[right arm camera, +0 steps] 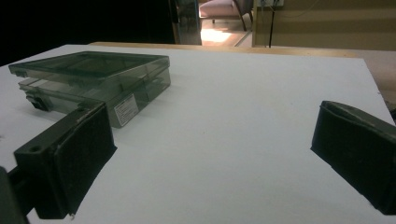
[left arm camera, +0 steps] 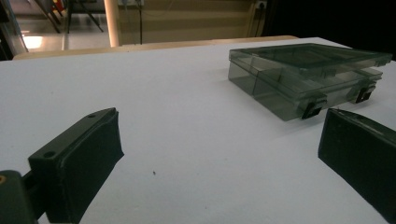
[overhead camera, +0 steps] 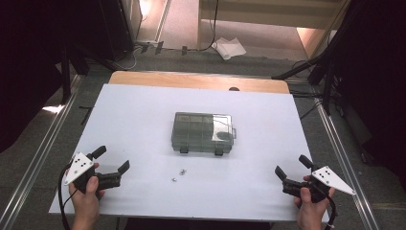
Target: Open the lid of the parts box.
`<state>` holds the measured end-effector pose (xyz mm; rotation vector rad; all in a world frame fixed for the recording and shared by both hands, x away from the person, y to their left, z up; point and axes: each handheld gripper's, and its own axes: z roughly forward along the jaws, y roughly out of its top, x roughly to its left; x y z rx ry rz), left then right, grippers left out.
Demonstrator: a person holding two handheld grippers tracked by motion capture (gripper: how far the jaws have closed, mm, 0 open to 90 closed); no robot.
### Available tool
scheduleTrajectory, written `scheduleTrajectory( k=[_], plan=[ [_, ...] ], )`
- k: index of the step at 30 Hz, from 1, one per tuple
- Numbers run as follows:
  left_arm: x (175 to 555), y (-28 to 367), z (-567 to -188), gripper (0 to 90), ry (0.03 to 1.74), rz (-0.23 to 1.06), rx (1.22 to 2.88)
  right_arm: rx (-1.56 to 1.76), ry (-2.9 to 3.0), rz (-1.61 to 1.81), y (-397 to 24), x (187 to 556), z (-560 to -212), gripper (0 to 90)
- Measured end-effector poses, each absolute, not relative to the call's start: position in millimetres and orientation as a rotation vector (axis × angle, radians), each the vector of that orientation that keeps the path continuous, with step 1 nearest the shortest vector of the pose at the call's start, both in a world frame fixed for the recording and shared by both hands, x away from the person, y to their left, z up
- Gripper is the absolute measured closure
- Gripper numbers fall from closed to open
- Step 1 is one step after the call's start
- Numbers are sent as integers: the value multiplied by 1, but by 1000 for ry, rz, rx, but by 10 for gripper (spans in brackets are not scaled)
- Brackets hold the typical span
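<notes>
Tongs [overhead camera: 111, 160] [overhead camera: 293, 166] two, box [overhead camera: 203, 132] one

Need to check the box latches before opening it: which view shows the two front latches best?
The left gripper view: both latches on the clear plastic box face it, close and dark. The high view shows them small. The right gripper view shows one at the far left, partly behind a jaw.

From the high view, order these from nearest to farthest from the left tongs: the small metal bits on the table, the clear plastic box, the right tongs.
Measured from the left tongs:
1. Small metal bits, just to their right, near the front edge.
2. Clear plastic box, at table centre, further back.
3. Right tongs, at the table's far right.
</notes>
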<state>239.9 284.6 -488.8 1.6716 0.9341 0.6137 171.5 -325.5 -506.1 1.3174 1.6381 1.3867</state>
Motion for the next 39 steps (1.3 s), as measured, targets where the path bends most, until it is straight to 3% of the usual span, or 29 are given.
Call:
scheduleTrajectory(
  k=[19, 39],
  plan=[
    [244, 276, -487, 0, 928, 591, 1678, 1303, 1703, 1360, -298, 185, -495, 0],
    [259, 231, -480, 0, 845, 497, 1741, 1205, 1855, 1381, -249, 219, -486, 8]
  ],
)
